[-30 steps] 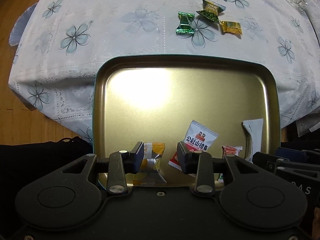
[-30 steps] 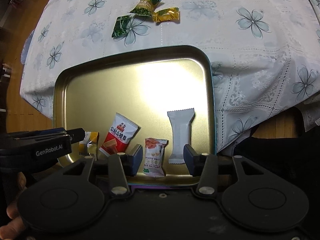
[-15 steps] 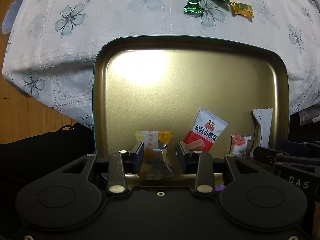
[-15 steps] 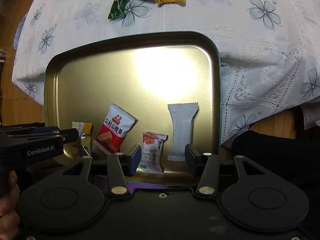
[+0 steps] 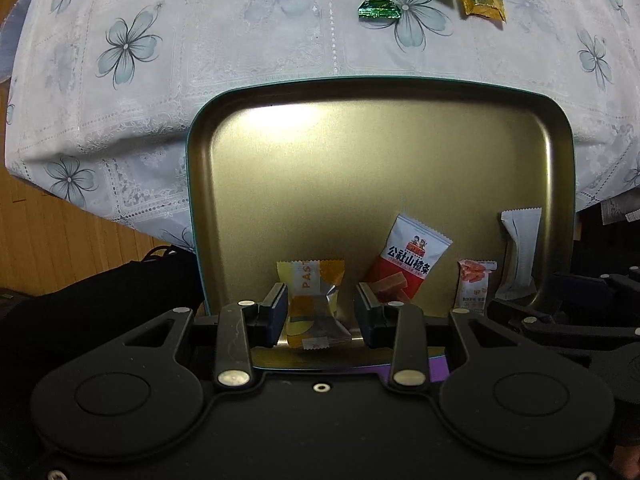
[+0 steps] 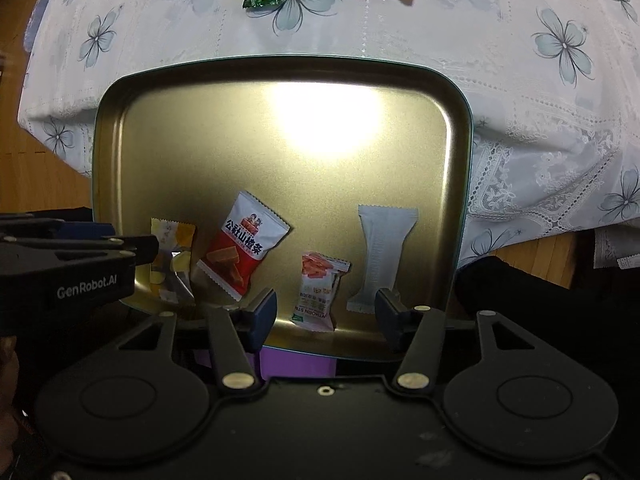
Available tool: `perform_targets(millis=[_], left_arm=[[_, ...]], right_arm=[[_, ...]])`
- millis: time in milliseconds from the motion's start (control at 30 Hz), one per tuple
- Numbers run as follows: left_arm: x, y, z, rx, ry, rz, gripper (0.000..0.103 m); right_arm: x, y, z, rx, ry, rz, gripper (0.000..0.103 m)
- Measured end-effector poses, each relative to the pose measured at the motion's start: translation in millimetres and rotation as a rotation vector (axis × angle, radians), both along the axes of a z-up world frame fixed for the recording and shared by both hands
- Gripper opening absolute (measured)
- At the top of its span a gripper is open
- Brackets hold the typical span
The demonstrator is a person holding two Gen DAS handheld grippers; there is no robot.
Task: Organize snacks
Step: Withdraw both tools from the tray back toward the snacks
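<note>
Snacks in gold tray (image 6: 100, 168): yellow candy (image 5: 310, 304) inside spread left claw (image 5: 320, 314); right claw (image 6: 326, 314), just opening wider, straddling orange packet (image 6: 320, 292), untouched.

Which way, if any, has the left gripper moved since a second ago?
Yes: the left gripper drew back toward the tray's near rim; the yellow packet now pokes past it.

**Two wrist cameras, one tray**

We look steeply down from both wrist cameras, close above the near edge of the gold rectangular metal tray (image 5: 400, 168) (image 6: 280, 184). Both views share it and the white floral tablecloth (image 5: 240, 40) (image 6: 520, 80) beyond; the right view sits further right.
</note>
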State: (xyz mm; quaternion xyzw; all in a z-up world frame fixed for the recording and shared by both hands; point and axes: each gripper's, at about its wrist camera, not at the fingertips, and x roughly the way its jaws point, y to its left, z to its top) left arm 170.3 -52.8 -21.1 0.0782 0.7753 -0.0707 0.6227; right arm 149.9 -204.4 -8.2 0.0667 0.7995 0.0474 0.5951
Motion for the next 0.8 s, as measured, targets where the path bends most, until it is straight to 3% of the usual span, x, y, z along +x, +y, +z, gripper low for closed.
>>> perform_targets(millis=[233,467,633,800], left_arm=[[31,1,2,0.007,0.01,0.013,0.045],[79,2,7,0.01,-0.021,0.042,0.045],[117,2,10,0.01,-0.093,0.067,0.045],[154,1,9,0.011,-0.191,0.088,0.045]], right_arm=[[28,-3,2,-0.016,0.011,0.031,0.061],[81,-21,8,-0.027,-0.009,-0.012,0.062],[127,-39,8,-0.019,-0.048,-0.076,0.062],[174,-58,9,-0.009,-0.144,-0.191,0.062]])
